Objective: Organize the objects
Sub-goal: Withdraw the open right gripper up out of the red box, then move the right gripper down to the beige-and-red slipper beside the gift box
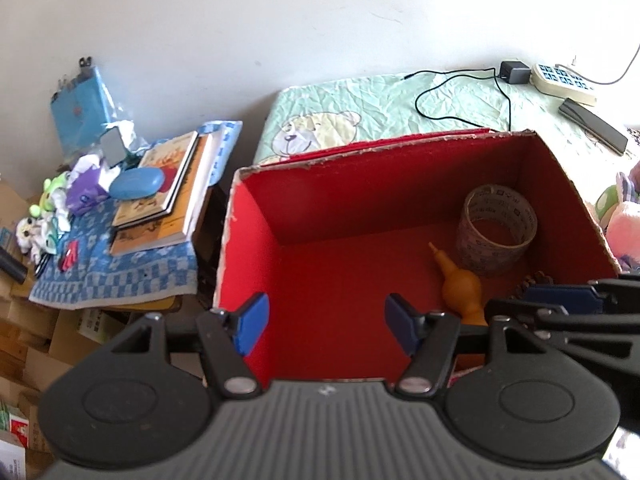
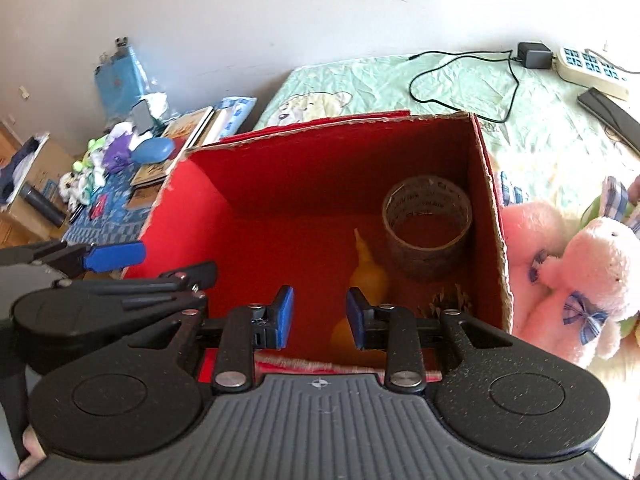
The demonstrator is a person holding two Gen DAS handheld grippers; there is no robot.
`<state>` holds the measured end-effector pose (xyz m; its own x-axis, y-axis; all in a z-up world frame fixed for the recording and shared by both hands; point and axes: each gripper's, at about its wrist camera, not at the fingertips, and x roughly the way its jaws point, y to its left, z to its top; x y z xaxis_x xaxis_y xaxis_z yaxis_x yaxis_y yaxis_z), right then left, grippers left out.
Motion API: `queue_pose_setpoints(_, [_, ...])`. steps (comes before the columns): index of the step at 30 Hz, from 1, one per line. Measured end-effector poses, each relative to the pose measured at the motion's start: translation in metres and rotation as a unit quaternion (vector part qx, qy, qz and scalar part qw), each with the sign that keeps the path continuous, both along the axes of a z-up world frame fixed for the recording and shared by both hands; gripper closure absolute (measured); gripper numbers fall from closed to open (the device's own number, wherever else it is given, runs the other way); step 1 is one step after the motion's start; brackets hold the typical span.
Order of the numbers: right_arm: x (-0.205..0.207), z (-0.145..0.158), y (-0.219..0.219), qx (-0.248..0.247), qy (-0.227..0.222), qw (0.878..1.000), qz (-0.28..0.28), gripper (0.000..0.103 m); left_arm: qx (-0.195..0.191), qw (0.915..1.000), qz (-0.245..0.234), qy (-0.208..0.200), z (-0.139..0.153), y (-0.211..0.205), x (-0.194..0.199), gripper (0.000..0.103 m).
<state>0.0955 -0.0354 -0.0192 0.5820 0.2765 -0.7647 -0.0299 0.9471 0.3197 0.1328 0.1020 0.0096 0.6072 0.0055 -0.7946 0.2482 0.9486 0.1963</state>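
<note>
Light: you have bright daylight, strongest at the right, where the pink plush toy (image 2: 580, 276) washes out.
Shadow: the red box (image 1: 256, 216) is dim inside toward its far wall.
Blur: your left wrist view is soft throughout.
Distortion: fisheye bends the edges; corners go dark.
</note>
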Motion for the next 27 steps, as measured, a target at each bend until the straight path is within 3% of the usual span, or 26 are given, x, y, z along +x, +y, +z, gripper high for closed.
queue_pose_setpoints(14, [-0.034, 0.017, -0.006, -0.004, -0.018, 0.999, 0.032, 0.071, 0.004, 0.9990, 0.039, -0.023, 0.017, -0.005, -0.045, 0.035])
queue_pose_setpoints(27, [-0.057, -0.001, -0.007, 0.004, 0.007, 0.999, 0.053, 0.071, 0.016, 0.9981, 0.059, -0.005, -0.001, -0.011, -0.073, 0.035])
